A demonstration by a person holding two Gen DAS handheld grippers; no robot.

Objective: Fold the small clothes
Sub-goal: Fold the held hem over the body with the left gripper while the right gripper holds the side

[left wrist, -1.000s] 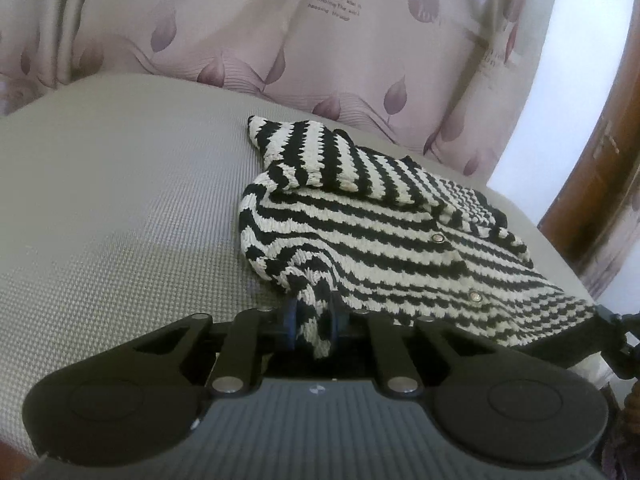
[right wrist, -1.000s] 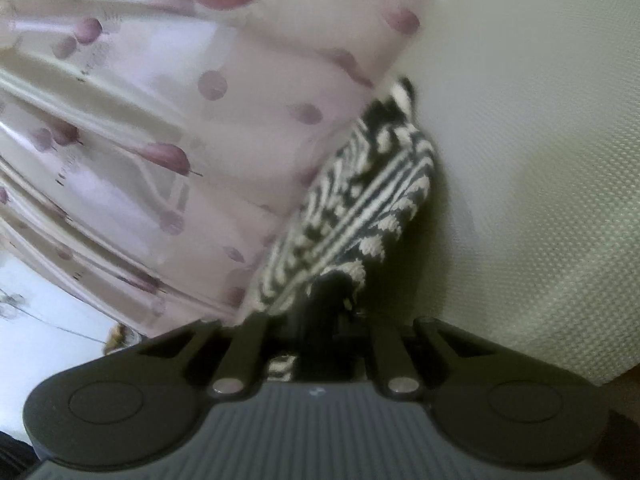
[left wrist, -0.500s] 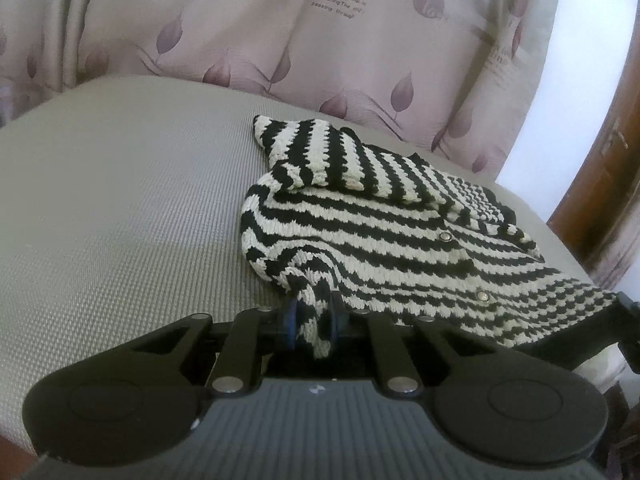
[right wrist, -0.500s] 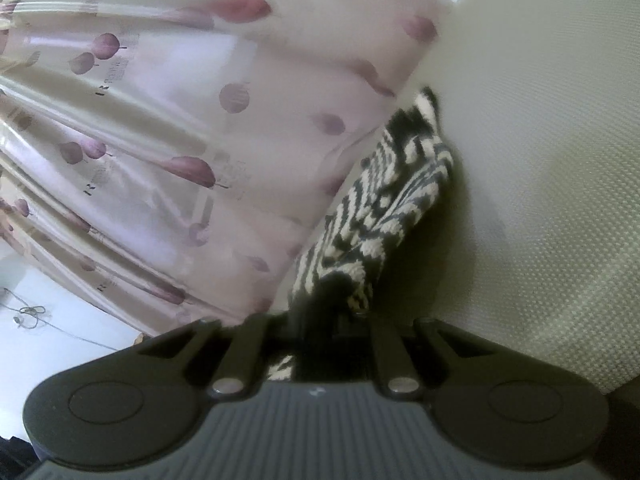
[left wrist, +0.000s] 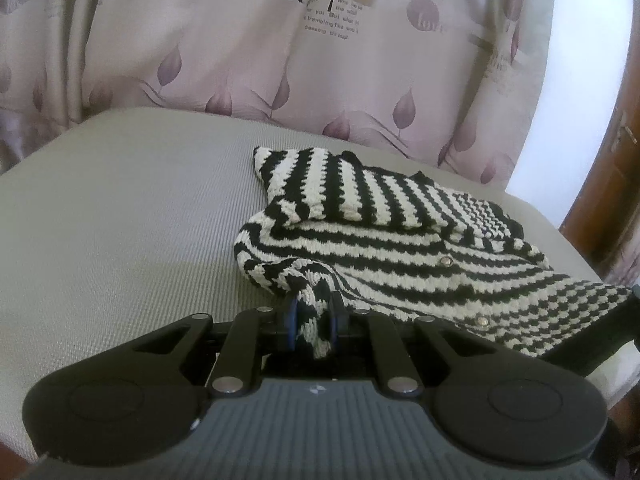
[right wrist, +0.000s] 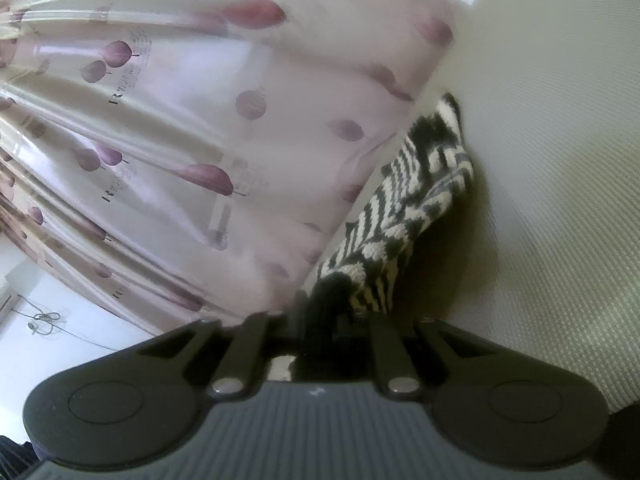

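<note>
- Left gripper (left wrist: pixel 313 322) is pinched on a bunched edge of the sweater (left wrist: pixel 400 248); knit fills the gap between the two pads, and a short tail hangs below them.
- Right gripper (right wrist: pixel 326 312) is clamped on the sweater's dark hem; jaws nearly together with fabric between them. Its view is tilted and blurry.
- In the left view the right gripper's black body (left wrist: pixel 600 328) shows at the far right edge, holding the sweater's other bottom corner.
- Sweater: small black-and-cream striped knit with shiny buttons (left wrist: pixel 445 261) down the front. Bottom edge is lifted between the two grippers; the rest lies on the cushion (left wrist: pixel 120 220).
- One sleeve (left wrist: pixel 320 184) is folded across the upper body, stripes running crosswise to the body stripes.
- In the right view the sweater (right wrist: pixel 416 204) stretches from the jaws away along the cushion (right wrist: pixel 560 160), casting a shadow on it.
- Cushion is grey-beige woven fabric; the sweater sits on its right half in the left view.
- Curtain (left wrist: pixel 280 60) hangs behind the cushion, pale with purple leaf prints and some lettering.
- Brown wooden frame (left wrist: pixel 612 184) is at the far right, beside a bright opening.
</note>
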